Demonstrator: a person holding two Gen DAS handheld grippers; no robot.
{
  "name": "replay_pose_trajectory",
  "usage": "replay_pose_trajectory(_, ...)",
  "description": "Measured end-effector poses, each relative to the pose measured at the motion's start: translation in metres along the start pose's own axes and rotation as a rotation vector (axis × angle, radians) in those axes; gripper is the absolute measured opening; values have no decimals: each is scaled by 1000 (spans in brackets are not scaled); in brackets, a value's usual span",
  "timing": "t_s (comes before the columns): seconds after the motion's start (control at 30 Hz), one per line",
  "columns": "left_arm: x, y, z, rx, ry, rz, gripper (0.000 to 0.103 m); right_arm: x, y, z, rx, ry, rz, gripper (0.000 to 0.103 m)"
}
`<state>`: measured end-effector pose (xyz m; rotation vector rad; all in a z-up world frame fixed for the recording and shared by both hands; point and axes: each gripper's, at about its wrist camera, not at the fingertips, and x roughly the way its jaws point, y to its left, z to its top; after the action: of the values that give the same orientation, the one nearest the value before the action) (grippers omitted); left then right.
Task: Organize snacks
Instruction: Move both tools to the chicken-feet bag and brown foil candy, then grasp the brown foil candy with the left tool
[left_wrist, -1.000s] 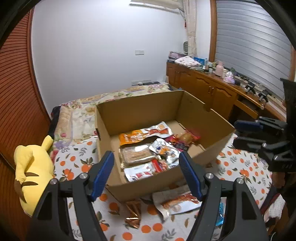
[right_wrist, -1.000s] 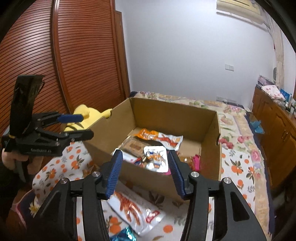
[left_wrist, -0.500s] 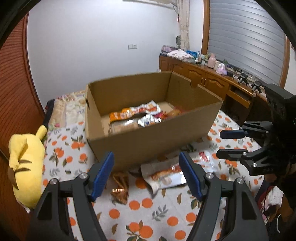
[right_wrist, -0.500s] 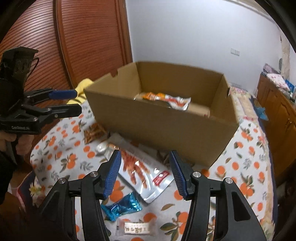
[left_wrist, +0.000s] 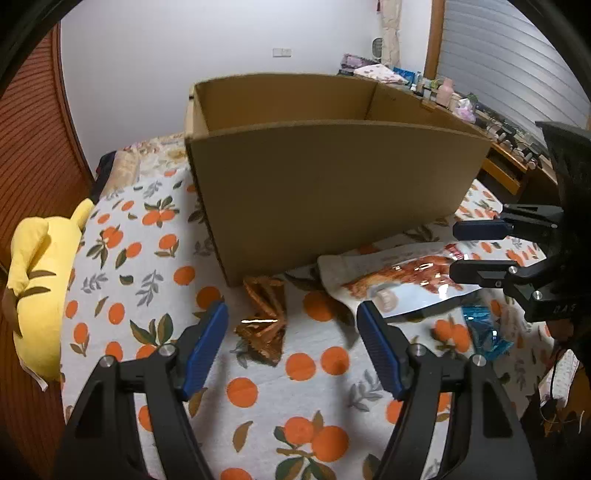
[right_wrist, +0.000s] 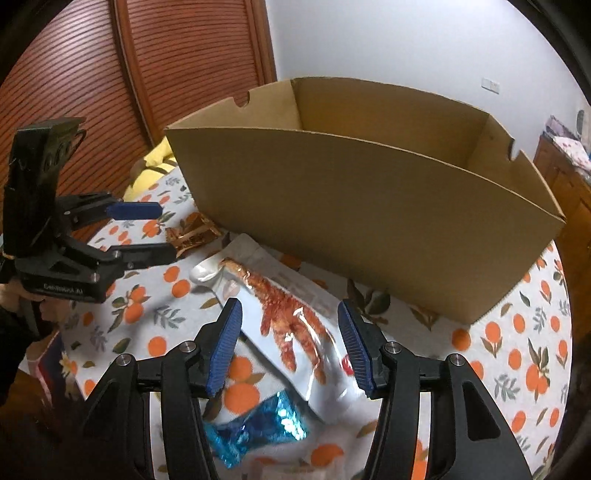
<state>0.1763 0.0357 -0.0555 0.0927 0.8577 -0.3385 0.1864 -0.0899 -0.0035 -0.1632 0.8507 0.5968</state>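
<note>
A cardboard box (left_wrist: 332, 192) stands on the orange-print cloth; it also shows in the right wrist view (right_wrist: 369, 229). Its inside is hidden from both views. In front of it lie a copper-brown packet (left_wrist: 266, 317), a white pouch with a chicken-foot picture (left_wrist: 402, 284) and a blue packet (left_wrist: 487, 332). My left gripper (left_wrist: 291, 347) is open and empty, low over the cloth just before the copper packet. My right gripper (right_wrist: 288, 347) is open and empty, over the white pouch (right_wrist: 288, 321), with the blue packet (right_wrist: 258, 428) under it. The copper packet (right_wrist: 192, 236) lies at left.
A yellow plush toy (left_wrist: 33, 280) lies at the cloth's left edge. A wooden slatted door (right_wrist: 166, 74) stands behind. A wooden sideboard (left_wrist: 509, 162) with small items runs along the right wall. A small white packet (right_wrist: 291, 472) lies at the near edge.
Both grippers have dropped from above the box to low in front of it, so the snacks inside are hidden now. Both stay open.
</note>
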Motion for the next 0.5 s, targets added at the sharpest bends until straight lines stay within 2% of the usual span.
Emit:
replay_pose_trajectory(0.27, 18, 6, -1, -14, 25, 12, 72, 24, 2, 9, -34, 67, 2, 55)
replay_pose_trajectory(0.4, 26, 8, -1, -17, 38, 18, 65, 32, 5, 5, -66, 105, -6, 55)
replay_pose_trajectory(0.5, 31, 11, -1, -27, 48, 20, 63, 37, 6, 2, -76, 117, -7, 56)
